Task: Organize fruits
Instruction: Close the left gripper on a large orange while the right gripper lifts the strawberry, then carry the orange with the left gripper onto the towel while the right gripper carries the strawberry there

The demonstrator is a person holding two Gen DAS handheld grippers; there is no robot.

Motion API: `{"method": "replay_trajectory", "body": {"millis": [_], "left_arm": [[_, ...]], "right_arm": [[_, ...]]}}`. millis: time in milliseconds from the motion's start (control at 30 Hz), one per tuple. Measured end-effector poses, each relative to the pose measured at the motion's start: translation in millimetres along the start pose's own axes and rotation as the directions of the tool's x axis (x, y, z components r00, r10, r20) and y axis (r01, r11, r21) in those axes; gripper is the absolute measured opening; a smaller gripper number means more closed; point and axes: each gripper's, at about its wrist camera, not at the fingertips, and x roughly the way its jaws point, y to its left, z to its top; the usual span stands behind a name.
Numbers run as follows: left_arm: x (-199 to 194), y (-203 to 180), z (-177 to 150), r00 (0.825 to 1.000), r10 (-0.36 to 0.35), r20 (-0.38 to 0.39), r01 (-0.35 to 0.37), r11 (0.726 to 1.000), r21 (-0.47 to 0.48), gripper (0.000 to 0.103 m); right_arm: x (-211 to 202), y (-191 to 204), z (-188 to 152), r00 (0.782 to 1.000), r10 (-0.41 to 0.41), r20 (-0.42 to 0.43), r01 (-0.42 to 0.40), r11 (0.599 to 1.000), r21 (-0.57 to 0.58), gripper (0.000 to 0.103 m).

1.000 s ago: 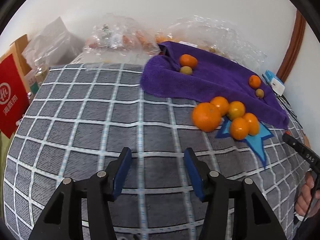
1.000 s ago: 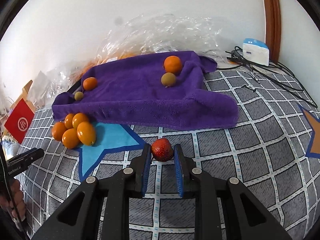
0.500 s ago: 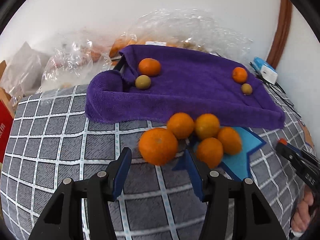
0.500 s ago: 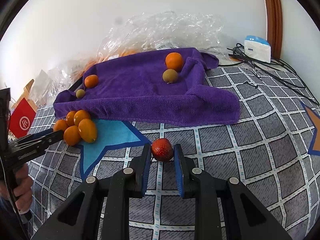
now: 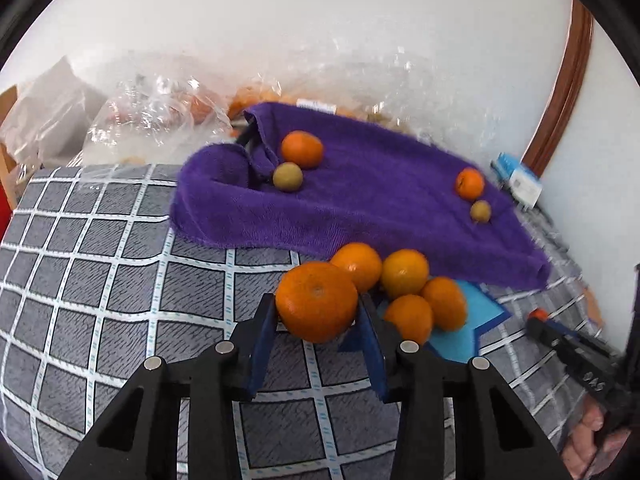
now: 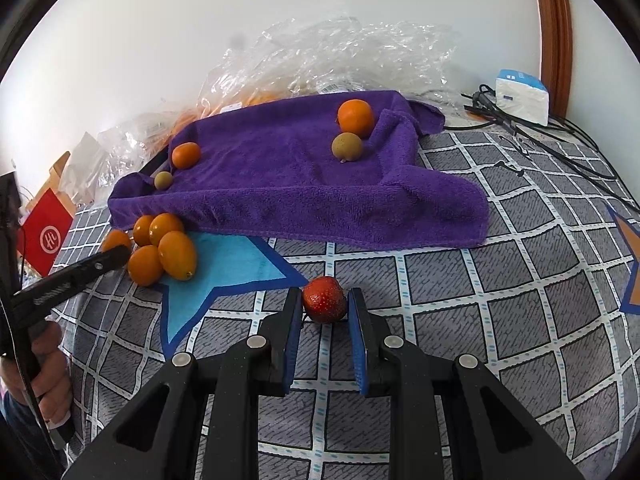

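Observation:
My left gripper (image 5: 316, 312) has its jaws around a large orange (image 5: 316, 300) at the edge of a pile of several oranges (image 5: 404, 274); both blue pads touch its sides. My right gripper (image 6: 325, 300) is shut on a red strawberry (image 6: 324, 299) just above the checked cloth. A purple towel (image 6: 288, 184) lies behind and carries two oranges (image 6: 355, 117) and two small green-brown fruits (image 6: 346, 147). The orange pile (image 6: 160, 248) also shows in the right wrist view, with the left gripper's finger (image 6: 72, 276) beside it.
A grey checked cloth (image 6: 520, 280) with blue and orange star patches covers the surface. Crumpled clear plastic bags (image 6: 340, 52) lie against the wall behind the towel. A white-blue box (image 6: 520, 96) and black cables are at the back right; a red packet (image 6: 46, 236) at left.
My left gripper moved forward and right to the orange pile and closed its jaws onto the large orange. My right gripper stayed put, still holding the strawberry.

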Motion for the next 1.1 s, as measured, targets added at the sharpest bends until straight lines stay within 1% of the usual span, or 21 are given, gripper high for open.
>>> {"method": "replay_trajectory", "body": {"millis": [100,300,433,700,1100], "left_arm": [[-6.5,1.7,-2.5,1.0,-0.006,0.029,0.007,1.0,-0.02,0.038],[-24.6,-7.7,-6.3,0.992,-0.004,0.123,0.003,1.0,0.015,0.038],[-33.3,-12.9,-6.6,0.987,-0.004,0.163,-0.003,0.999,0.042,0.038],[-37.2,-10.1,-6.0,0.982,0.006,0.187,-0.012,0.999,0.03,0.038],[-38.3,5.2,-2.1,0.978,0.034,0.207,-0.027,0.999,-0.04,0.038]], "right_arm": [[-1.9,-1.2,0.0,1.0,-0.003,0.01,0.003,1.0,0.008,0.023],[-7.1,-3.6,-0.4,0.999,0.004,0.036,-0.005,1.0,0.019,0.023],[-9.7,-2.9,-0.6,0.999,0.008,0.049,-0.009,1.0,0.018,0.023],[-12.9,-1.9,-1.5,0.998,0.009,0.068,-0.01,1.0,0.023,0.023],[-17.9,-0.2,-1.5,0.995,-0.001,0.095,0.0,1.0,0.009,0.023]]}}
